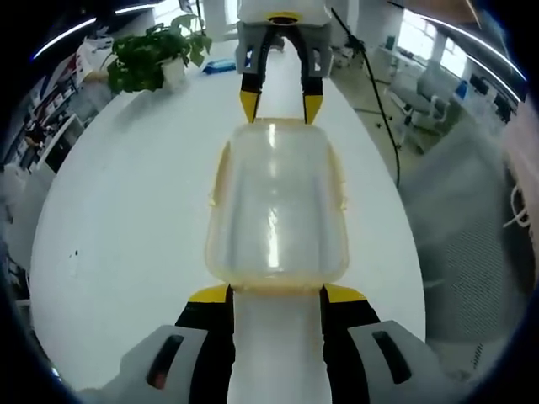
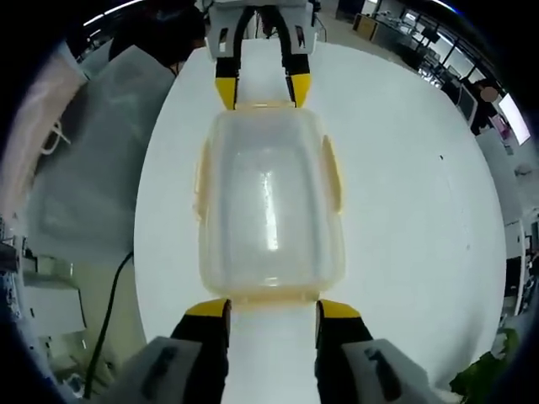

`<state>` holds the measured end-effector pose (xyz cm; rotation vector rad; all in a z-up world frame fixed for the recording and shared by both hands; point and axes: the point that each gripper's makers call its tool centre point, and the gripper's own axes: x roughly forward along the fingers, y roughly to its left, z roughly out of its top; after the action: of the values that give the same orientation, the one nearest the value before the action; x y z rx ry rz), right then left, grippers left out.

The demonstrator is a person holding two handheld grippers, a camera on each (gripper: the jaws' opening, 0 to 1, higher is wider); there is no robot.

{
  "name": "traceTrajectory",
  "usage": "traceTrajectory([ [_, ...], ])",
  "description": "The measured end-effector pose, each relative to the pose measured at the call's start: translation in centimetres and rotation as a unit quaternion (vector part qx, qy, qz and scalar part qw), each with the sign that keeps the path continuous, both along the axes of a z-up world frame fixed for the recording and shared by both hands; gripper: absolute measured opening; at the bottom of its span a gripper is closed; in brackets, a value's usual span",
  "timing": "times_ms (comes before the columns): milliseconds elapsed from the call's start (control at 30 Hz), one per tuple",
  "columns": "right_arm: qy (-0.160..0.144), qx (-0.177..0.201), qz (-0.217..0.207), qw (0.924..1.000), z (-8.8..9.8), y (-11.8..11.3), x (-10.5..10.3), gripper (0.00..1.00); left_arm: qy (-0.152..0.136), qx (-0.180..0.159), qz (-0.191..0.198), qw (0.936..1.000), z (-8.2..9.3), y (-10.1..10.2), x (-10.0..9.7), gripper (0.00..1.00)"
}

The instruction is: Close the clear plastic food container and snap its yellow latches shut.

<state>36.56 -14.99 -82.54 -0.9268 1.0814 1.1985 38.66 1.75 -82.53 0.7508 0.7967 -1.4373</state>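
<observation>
Facing each other, your two hand-held grippers bracket the clear container (image 1: 276, 206) on the white surface (image 1: 126, 236).
Your left hand-held gripper (image 1: 276, 295) stands open at one short end, your right hand-held gripper (image 2: 271, 310) open at the opposite end; lid on, yellow latches (image 2: 332, 172) along its sides; a potted plant (image 1: 156, 55) sits far left.

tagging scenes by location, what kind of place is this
Most likely an open-plan office or lab. The container sits on a long white table with a potted plant at its far end, and rows of desks with chairs stand beside bright windows.
</observation>
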Motion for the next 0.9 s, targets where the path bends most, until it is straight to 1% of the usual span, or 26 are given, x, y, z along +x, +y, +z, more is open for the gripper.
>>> traceTrajectory([
  [100, -0.003, 0.001, -0.017, 0.9998, 0.3, -0.6, 0.0, 0.40, 0.020, -0.021, 0.033, 0.9990, 0.5, 0.2, 0.0, 0.44],
  [133, -0.004, 0.002, -0.026, 0.9996, 0.4, -0.7, 0.0, 0.40, 0.026, -0.028, 0.043, 0.9984, 0.7, 0.3, 0.0, 0.44],
  [200, -0.008, 0.008, -0.059, 0.9982, 0.5, -1.1, 0.1, 0.40, 0.046, -0.042, 0.074, 0.9953, 1.2, 0.7, 0.1, 0.42],
  [233, -0.010, 0.009, -0.077, 0.9969, 0.7, -1.4, 0.1, 0.40, 0.051, -0.045, 0.090, 0.9936, 1.4, 1.0, 0.4, 0.42],
  [267, -0.011, 0.010, -0.080, 0.9967, 0.8, -1.5, 0.1, 0.40, 0.050, -0.050, 0.095, 0.9930, 1.7, 1.1, 0.6, 0.42],
  [300, -0.015, 0.016, -0.085, 0.9961, 0.9, -1.7, 0.2, 0.40, 0.054, -0.064, 0.114, 0.9900, 2.2, 1.1, 1.0, 0.42],
  [333, -0.017, 0.022, -0.094, 0.9952, 1.0, -1.6, 0.3, 0.40, 0.054, -0.070, 0.123, 0.9884, 2.6, 1.1, 1.2, 0.42],
  [367, -0.018, 0.032, -0.111, 0.9931, 1.2, -1.6, 0.3, 0.39, 0.057, -0.078, 0.142, 0.9851, 3.0, 1.1, 1.6, 0.42],
  [400, -0.017, 0.038, -0.125, 0.9913, 1.3, -1.6, 0.3, 0.39, 0.059, -0.081, 0.156, 0.9827, 3.2, 1.2, 1.9, 0.42],
  [433, -0.017, 0.046, -0.142, 0.9886, 1.4, -1.5, 0.5, 0.39, 0.061, -0.091, 0.171, 0.9792, 3.6, 1.1, 2.2, 0.42],
  [500, -0.015, 0.054, -0.162, 0.9853, 1.6, -1.4, 0.5, 0.38, 0.074, -0.093, 0.200, 0.9725, 3.7, 1.1, 2.3, 0.42],
  [567, -0.008, 0.066, -0.196, 0.9783, 1.8, -1.1, 0.3, 0.37, 0.077, -0.094, 0.208, 0.9706, 3.6, 1.0, 2.3, 0.42],
  [600, -0.005, 0.073, -0.222, 0.9722, 1.9, -0.9, 0.3, 0.37, 0.090, -0.101, 0.225, 0.9650, 3.4, 0.8, 2.1, 0.42],
  [633, -0.004, 0.078, -0.229, 0.9702, 1.9, -0.8, 0.3, 0.36, 0.102, -0.104, 0.242, 0.9593, 3.3, 0.7, 2.0, 0.43],
  [667, 0.000, 0.100, -0.257, 0.9612, 2.0, -0.3, 0.3, 0.36, 0.101, -0.114, 0.252, 0.9556, 3.1, 0.4, 2.1, 0.43],
  [733, 0.011, 0.122, -0.285, 0.9507, 2.0, 0.2, 0.3, 0.35, 0.098, -0.108, 0.260, 0.9546, 2.6, 0.4, 1.9, 0.42],
  [800, 0.013, 0.134, -0.302, 0.9435, 2.0, 0.6, 0.3, 0.35, 0.097, -0.104, 0.264, 0.9540, 2.2, 0.2, 1.7, 0.43],
  [833, 0.014, 0.139, -0.310, 0.9405, 1.9, 0.7, 0.4, 0.34, 0.102, -0.107, 0.271, 0.9512, 2.1, 0.1, 1.7, 0.43],
  [867, 0.013, 0.143, -0.315, 0.9380, 1.9, 0.8, 0.5, 0.34, 0.112, -0.113, 0.283, 0.9458, 2.1, -0.1, 1.6, 0.43],
  [900, 0.015, 0.154, -0.332, 0.9307, 1.9, 1.0, 0.7, 0.34, 0.118, -0.119, 0.292, 0.9417, 2.1, -0.3, 1.6, 0.43],
])
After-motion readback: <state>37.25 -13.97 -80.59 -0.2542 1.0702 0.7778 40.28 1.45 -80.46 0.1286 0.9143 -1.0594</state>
